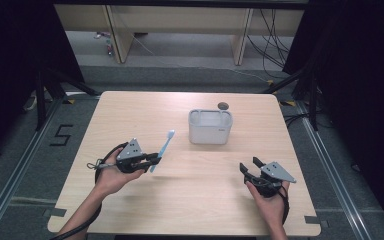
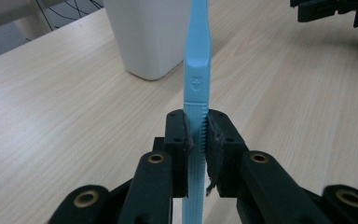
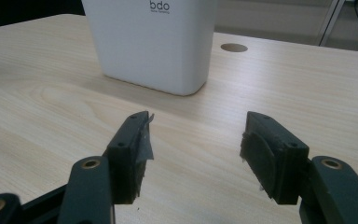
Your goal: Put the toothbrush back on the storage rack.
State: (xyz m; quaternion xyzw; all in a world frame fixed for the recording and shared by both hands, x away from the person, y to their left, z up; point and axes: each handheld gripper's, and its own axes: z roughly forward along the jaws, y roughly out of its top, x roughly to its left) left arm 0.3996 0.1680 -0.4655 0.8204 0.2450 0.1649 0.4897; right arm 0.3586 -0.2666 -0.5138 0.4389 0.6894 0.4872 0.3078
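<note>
One item secured, delivery outstanding.
Table [image 1: 190, 200] first: white holder [image 1: 210, 127] sits upper centre, unfilled. Your left gripper [image 1: 156, 158] clamps the blue toothbrush [image 1: 163, 149] mid-left; your right gripper [image 1: 250, 166] stands wide, empty, lower right.

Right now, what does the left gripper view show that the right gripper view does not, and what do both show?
Left gripper view: the left tool is shut on the ribbed handle of a light blue toothbrush, which points away toward the container; the other tool sits dark at the top right corner.

Right gripper view: the right tool stands open with nothing between its jaws; the letters "bdo" are printed on the container, and a round hole is in the table behind it.

Both: the white container standing on the light wooden table.
</note>
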